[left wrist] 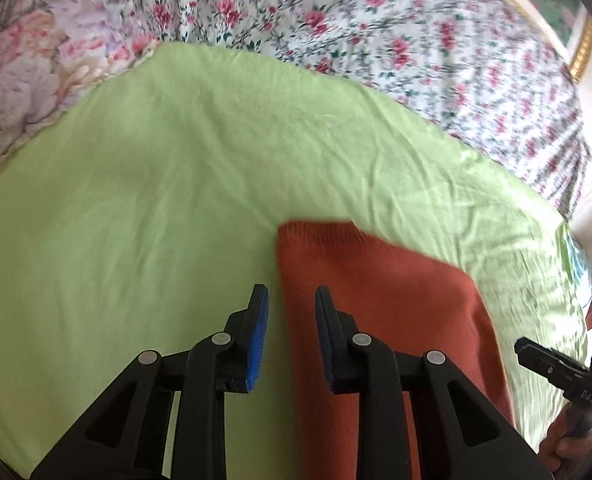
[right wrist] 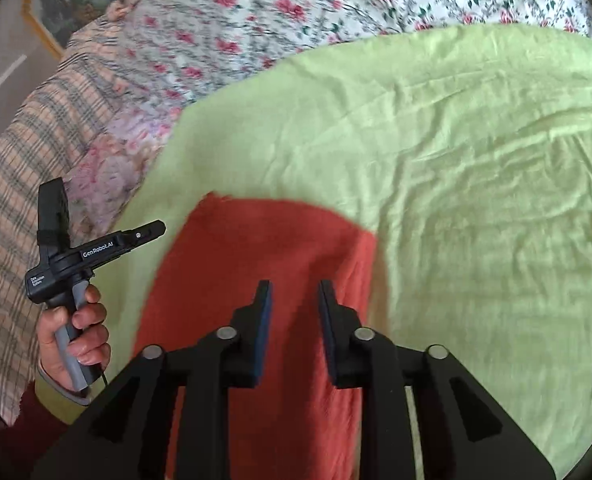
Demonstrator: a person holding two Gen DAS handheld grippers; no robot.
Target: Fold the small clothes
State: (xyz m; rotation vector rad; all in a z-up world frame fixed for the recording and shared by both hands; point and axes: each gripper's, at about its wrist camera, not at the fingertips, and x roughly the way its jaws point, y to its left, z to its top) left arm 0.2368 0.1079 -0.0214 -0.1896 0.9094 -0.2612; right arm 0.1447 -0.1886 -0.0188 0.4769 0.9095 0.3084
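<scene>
A: Sweater (left wrist: 376, 300), rust orange, lies flat on the green sheet (left wrist: 156, 160) on the bed, near edge, ribbed end pointing far. It looks partly folded into a long strip, though the blur makes that hard to confirm.

B: Grippers?

A: Left gripper (left wrist: 291, 294) hangs over the sweater's left edge, jaws narrow with nothing between them. Right gripper (right wrist: 295, 288) hangs over the sweater's right half, jaws also narrow and empty. Neither pad presses cloth.

B: So the next fold isn't started.

A: I'd judge not. To do it well, pinch both near corners at the same level, each pad catching every layer of knit, not just the top one.

B: And the sheet?

A: That's the risk: pads may snag it underneath. Bite shallow, at the very edge, then lift slightly before carrying the hem toward the ribbed end.

B: Alignment?

A: Move both hands together, so the edges meet squarely and the knit doesn't skew.
</scene>
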